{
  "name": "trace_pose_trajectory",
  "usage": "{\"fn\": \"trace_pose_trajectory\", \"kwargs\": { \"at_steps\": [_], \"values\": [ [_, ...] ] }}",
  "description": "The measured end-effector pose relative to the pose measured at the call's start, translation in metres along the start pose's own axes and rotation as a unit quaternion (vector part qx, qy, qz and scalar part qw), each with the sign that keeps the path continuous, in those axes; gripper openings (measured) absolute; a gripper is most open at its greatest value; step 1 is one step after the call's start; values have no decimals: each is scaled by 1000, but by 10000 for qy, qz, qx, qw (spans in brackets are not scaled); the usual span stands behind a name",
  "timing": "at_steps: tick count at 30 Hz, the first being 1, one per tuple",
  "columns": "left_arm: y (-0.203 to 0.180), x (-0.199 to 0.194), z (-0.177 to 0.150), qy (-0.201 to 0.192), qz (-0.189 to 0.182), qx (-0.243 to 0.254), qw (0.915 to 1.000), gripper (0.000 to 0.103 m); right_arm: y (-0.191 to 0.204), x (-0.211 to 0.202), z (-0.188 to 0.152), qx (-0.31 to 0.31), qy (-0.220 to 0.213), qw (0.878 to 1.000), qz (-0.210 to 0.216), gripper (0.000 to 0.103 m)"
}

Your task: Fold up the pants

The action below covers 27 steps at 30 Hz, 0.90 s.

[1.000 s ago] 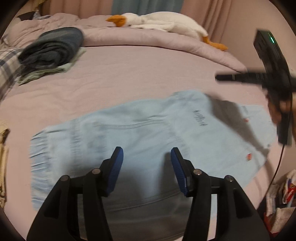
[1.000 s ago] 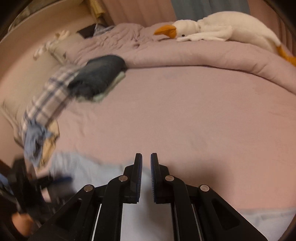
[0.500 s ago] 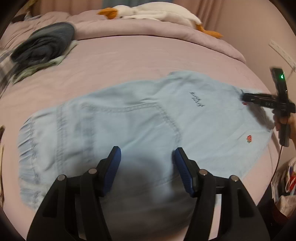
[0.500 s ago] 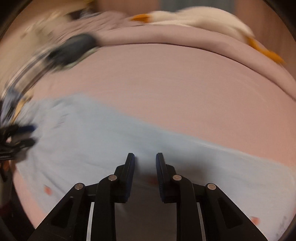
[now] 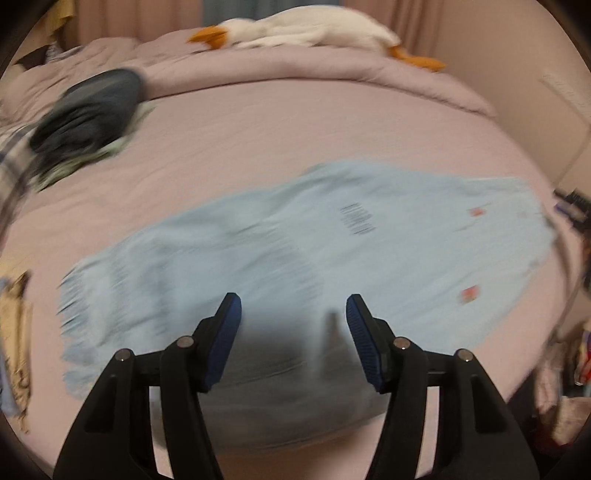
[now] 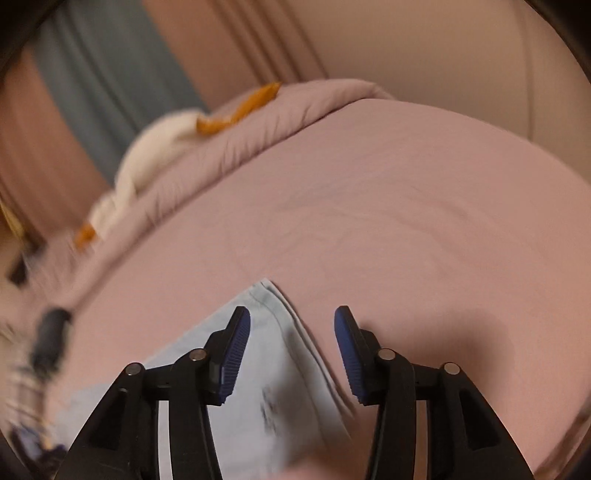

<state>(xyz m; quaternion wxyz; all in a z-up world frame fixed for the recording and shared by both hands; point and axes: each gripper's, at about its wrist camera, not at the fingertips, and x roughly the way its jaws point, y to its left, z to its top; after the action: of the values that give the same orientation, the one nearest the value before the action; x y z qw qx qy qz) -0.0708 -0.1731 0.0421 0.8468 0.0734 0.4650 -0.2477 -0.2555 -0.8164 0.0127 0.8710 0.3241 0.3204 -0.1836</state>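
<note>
Light blue pants (image 5: 295, 258) lie spread flat across the pink bed, waistband at the left, leg ends at the right. My left gripper (image 5: 293, 317) is open and empty, hovering above the pants' near edge. In the right wrist view a corner of the pants (image 6: 266, 332) lies under my right gripper (image 6: 291, 325), which is open and empty just above that corner. The right gripper also shows at the far right edge of the left wrist view (image 5: 572, 206), blurred.
A dark folded garment pile (image 5: 88, 107) sits on the bed at the back left. A white goose plush (image 5: 306, 29) lies on the rolled pink duvet (image 5: 332, 66) at the back. Clutter (image 5: 569, 369) lies past the bed's right edge.
My right gripper has opened from nearly shut and swung down to the pants' corner at the bed's right side. My left gripper stayed open and shifted slightly over the pants.
</note>
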Motion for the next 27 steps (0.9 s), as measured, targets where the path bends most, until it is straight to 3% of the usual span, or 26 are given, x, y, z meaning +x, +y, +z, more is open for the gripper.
{"fn": "trace_pose_trajectory", "kwargs": {
  "at_steps": [5, 8, 10, 11, 12, 15, 18, 21, 23, 27],
  "values": [
    [-49, 17, 21, 8, -780, 152, 9968, 62, -35, -12, -35, 924, 202, 9949, 359, 48],
    [-78, 30, 30, 87, -1209, 165, 9925, 62, -29, -6, -53, 1147, 320, 9907, 659, 47],
    [-99, 37, 33, 161, -1428, 182, 9895, 62, -16, -3, -55, 1023, 270, 9919, 704, 47],
    [-111, 43, 37, 204, -1587, 190, 9869, 62, -11, -5, -54, 956, 263, 9925, 714, 41],
    [-119, 44, 37, 231, -1668, 197, 9855, 62, -7, -4, -50, 844, 301, 9934, 719, 27],
    [-145, 59, 47, 399, -1960, 240, 9795, 62, 7, 2, -40, 456, 416, 9970, 471, 11],
    [-163, 76, 50, 565, -1932, 322, 9790, 62, 20, -17, -25, -5, 136, 9982, 592, 10],
    [-173, 87, 46, 709, -1869, 366, 9791, 62, 24, -29, -14, 7, -204, 9965, 813, 9],
    [-173, 89, 42, 717, -1856, 368, 9793, 62, 18, -20, -14, 24, -89, 9980, 633, 9],
    [-172, 88, 39, 719, -1847, 441, 9792, 63, -13, 21, -33, 113, 667, 9970, -373, 9]
  ]
}}
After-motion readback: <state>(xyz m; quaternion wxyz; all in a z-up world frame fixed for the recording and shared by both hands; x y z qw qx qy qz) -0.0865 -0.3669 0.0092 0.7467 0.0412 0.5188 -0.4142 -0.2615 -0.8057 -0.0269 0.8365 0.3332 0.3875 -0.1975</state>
